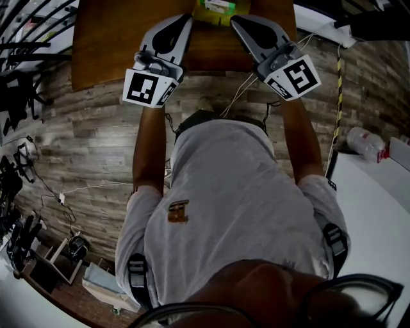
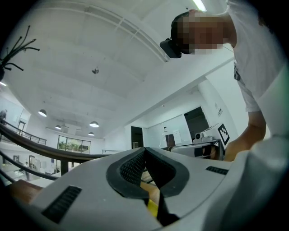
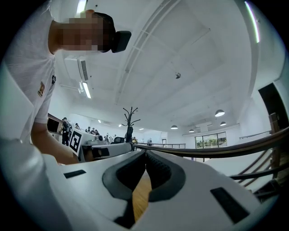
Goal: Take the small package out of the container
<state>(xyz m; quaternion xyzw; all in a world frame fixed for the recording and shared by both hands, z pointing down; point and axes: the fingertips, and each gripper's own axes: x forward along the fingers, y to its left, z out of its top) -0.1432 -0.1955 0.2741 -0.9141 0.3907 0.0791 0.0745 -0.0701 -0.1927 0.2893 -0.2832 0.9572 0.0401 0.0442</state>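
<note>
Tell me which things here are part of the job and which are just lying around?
Part of the job: small package, yellow container, left hand-held gripper, right hand-held gripper, both shut.
Lying about: bottle, floor cables.

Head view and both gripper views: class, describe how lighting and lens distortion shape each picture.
Head view: dim, underexposed, fisheye bowing the wooden floor planks. Left gripper view: bright washed-out ceiling, black round vignette, the left gripper looming close and soft. Right gripper view: same vignette, a glaring strip light, the railing bent into a curve.
</note>
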